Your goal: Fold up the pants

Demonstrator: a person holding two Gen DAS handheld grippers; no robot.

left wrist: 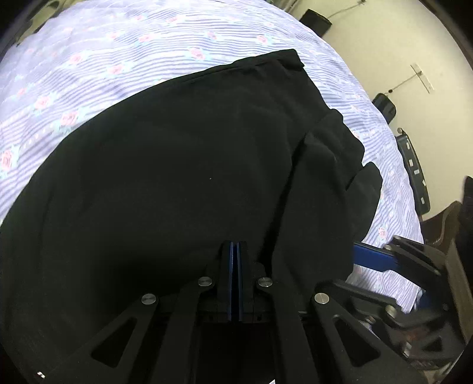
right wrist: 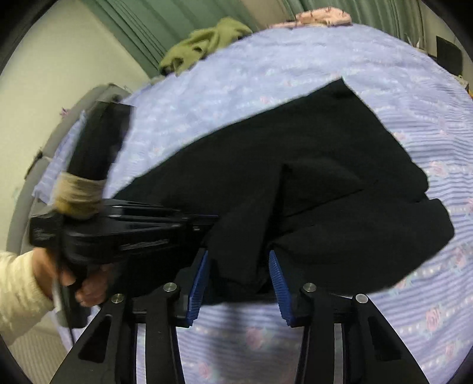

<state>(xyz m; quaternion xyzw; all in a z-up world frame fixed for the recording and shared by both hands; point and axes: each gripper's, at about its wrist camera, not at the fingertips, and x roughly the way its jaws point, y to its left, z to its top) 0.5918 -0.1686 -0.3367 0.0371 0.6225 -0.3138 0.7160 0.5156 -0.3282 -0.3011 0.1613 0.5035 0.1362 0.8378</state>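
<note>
Black pants (left wrist: 183, 153) lie spread on the bed, with folded layers bunched at their right side. My left gripper (left wrist: 235, 245) points down onto them, blue pads pressed together on the fabric at its near edge. From the right wrist view, the left gripper (right wrist: 211, 223) comes in from the left, held by a hand in a cream sleeve, its tips buried in the pants' (right wrist: 295, 165) edge. My right gripper (right wrist: 239, 254) is open, and a hanging fold of the pants sits loosely between its blue pads (right wrist: 201, 280). One of its blue fingers (left wrist: 372, 260) shows at the left wrist view's lower right.
A lilac sheet with pink roses (left wrist: 133, 50) covers the bed (right wrist: 295, 68). A green garment (right wrist: 207, 38) and a pink cloth (right wrist: 322, 16) lie at the far edge. Black boxes (left wrist: 384, 106) and a blue crate (left wrist: 414, 171) stand on the floor beside the bed.
</note>
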